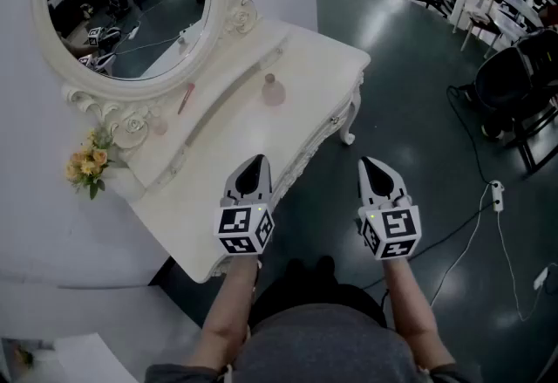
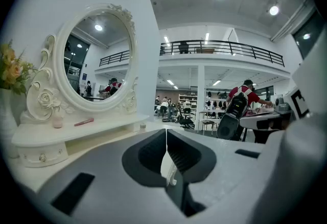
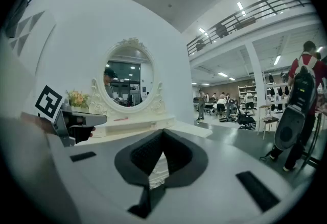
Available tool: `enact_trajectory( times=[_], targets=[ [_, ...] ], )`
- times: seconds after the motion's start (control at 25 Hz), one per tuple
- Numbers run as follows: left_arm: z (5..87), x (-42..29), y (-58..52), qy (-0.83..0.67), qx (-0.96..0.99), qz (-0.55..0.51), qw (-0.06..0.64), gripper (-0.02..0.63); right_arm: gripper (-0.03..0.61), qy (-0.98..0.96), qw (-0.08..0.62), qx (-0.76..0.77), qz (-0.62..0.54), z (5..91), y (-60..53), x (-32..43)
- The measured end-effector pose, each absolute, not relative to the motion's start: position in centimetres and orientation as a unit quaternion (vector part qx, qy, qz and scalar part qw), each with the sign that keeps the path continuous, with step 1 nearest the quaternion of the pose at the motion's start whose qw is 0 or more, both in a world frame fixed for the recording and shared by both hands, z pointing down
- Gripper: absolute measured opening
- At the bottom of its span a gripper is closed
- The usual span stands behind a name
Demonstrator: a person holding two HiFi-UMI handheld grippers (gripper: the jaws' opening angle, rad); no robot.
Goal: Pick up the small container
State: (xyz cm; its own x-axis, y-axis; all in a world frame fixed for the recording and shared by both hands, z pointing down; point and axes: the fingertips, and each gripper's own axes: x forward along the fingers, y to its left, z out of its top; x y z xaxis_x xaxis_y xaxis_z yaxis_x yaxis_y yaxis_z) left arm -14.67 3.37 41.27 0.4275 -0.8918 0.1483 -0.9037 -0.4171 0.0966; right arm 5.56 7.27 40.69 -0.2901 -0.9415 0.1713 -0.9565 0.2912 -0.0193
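Note:
A small pale pink container [image 1: 274, 92] stands on the white vanity table [image 1: 314, 67], toward its far side. From the left gripper view the container [image 2: 142, 125] shows small and far off. My left gripper [image 1: 257, 163] hovers over the table's near edge, well short of the container, its jaws shut with nothing between them [image 2: 166, 132]. To its right, my right gripper [image 1: 367, 165] hangs over the floor beside the table, also shut and empty [image 3: 163, 132]. The left gripper [image 3: 76, 122] appears at the left of the right gripper view.
An oval mirror [image 1: 126, 6] in a carved white frame stands on a raised shelf [image 1: 218, 102]. On that shelf lie a pink stick [image 1: 186, 98] and a second small pink pot [image 1: 159, 124]. Yellow flowers [image 1: 87, 165] sit at the left. Chairs, cables and people fill the dark floor beyond.

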Motion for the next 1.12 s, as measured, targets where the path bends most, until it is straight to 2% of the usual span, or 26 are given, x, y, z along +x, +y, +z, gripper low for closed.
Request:
enact_trajectory(
  times=[0.44, 0.52, 0.72, 1.12],
  targets=[
    [41.3, -14.0, 2.6, -0.548, 0.83, 0.043, 0.098, 0.018, 0.003, -0.817, 0.048, 0.57, 0.072, 41.0, 7.4, 6.1],
    [41.3, -13.9, 2.3, -0.55, 0.828, 0.042, 0.101, 0.075, 0.003, -0.82, 0.05, 0.566, 0.073, 41.1, 7.5, 6.3],
    [41.6, -13.4, 1.7, -0.554, 0.824, 0.042, 0.112, 0.144, 0.003, -0.821, 0.041, 0.565, 0.072, 40.8, 7.6, 7.1],
    [42.6, -13.5, -0.8, -0.568, 0.813, 0.055, 0.116, 0.221, 0.004, -0.822, 0.04, 0.562, 0.082, 41.2, 5.8, 8.3]
  ],
)
